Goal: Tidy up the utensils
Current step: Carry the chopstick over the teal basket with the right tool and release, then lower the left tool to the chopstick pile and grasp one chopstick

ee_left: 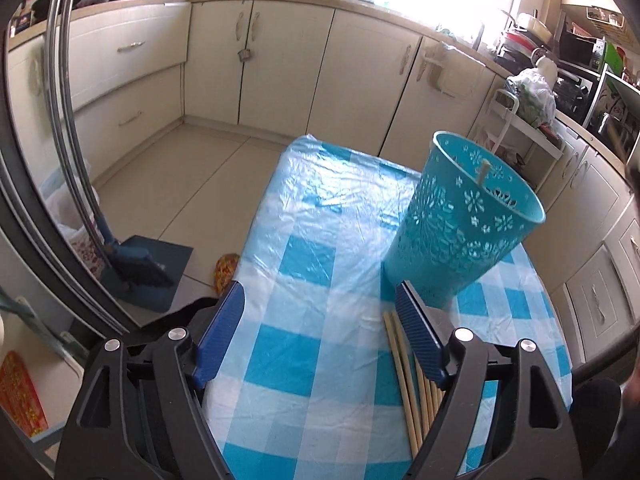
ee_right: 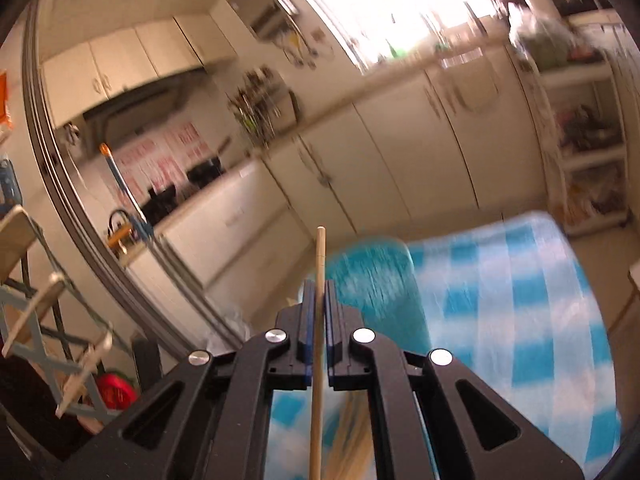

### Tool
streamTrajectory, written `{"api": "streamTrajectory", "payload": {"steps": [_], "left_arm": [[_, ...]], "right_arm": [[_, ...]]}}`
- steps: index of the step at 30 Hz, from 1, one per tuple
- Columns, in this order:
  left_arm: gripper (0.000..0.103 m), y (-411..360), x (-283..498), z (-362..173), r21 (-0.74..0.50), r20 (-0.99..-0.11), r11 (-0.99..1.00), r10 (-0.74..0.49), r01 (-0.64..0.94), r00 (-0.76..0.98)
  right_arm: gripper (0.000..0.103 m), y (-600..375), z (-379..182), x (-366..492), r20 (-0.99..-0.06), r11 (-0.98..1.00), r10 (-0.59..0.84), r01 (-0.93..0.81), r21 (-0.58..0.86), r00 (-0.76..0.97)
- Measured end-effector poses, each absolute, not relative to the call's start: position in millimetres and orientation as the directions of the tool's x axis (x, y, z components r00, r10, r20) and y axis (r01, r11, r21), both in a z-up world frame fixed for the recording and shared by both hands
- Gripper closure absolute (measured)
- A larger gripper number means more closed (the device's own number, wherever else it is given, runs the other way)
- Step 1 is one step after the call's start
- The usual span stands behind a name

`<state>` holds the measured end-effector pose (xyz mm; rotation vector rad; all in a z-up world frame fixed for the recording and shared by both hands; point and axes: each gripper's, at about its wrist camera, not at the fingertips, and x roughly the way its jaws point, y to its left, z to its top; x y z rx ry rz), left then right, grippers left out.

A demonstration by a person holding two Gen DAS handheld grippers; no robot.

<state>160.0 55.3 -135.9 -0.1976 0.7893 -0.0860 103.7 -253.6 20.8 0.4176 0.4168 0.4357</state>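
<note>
While the left gripper (ee_left: pixel 320 316) hung over the table (ee_left: pixel 304 360) with its jaws wide apart and nothing between them, the right gripper (ee_right: pixel 319 292) pinched one wooden chopstick (ee_right: pixel 319 264) tight. More chopsticks (ee_left: pixel 404 384) lay on the blue and white cloth, just beside the teal cup (ee_left: pixel 460 224). One stick (ee_left: pixel 483 172) stood inside that cup. Red and pink papers (ee_right: pixel 160 160) hung on the far wall, too blurry to read.

table (ee_left: pixel 304 360) in blue-and-white checked plastic cloth, turquoise perforated holder (ee_left: pixel 460 228) standing on it, loose wooden chopsticks (ee_left: pixel 404 376) just beside
</note>
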Motion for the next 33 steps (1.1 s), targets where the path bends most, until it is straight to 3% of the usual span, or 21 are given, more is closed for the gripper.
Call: {"api": "streamTrajectory", "payload": {"steps": [3,7,18,25,31,33], "left_arm": [[0.029,52,156,-138,-0.210,-0.700,0.978,-0.157,0.010,0.697],[0.028,51,154,-134,-0.214,-0.692,0.977,-0.162,0.015,0.703],[0.028,58,156,-139,-0.235,-0.697,0.972,-0.162,-0.008,0.699],[0.027,56,151,-136,-0.232,-0.696,0.973,-0.163,-0.004,0.699],[0.025,60,143,-129,-0.232,-0.682,0.972,-0.142,-0.028,0.717],[0.024,62,140,-128,-0.234,-0.680,0.972,-0.141,-0.031,0.720]], "right_arm": [[0.098,-240,41,137,-0.219,0.855,0.418,-0.300,0.423,0.882],[0.098,-228,35,175,-0.192,0.900,0.315,-0.228,0.373,0.930],[0.097,-222,-14,205,-0.275,0.948,0.215,-0.132,0.291,0.937],[0.094,-216,-21,181,-0.312,0.953,0.241,-0.164,0.254,0.919],[0.086,-218,6,106,-0.215,0.957,0.243,-0.196,0.215,0.946],[0.086,-221,6,80,-0.223,0.957,0.241,-0.194,0.214,0.945]]}}
